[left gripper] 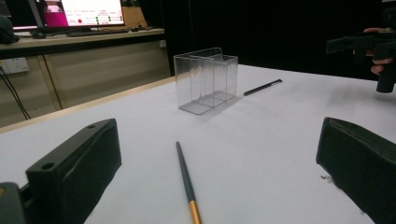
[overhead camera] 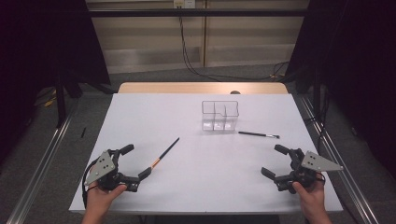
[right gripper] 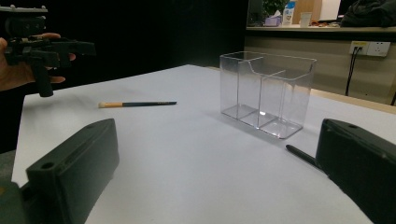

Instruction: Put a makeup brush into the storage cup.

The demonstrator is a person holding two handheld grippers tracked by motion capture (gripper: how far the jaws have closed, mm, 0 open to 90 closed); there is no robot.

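A clear plastic organiser with several compartments stands upright on the white table, right of centre. A long dark brush with an orange ferrule lies left of centre, its orange end close to my left gripper, which is open and holds nothing. A shorter dark brush lies right of the organiser, a little beyond my right gripper, also open with nothing in it. In the left gripper view the long brush lies between the jaws' lines. In the right gripper view the short brush's end shows by the right jaw.
A wooden strip edges the table's far side. Metal rails run along the floor on both sides, and cables trail behind. Black curtains hang left and right. A monitor stands on a desk beyond.
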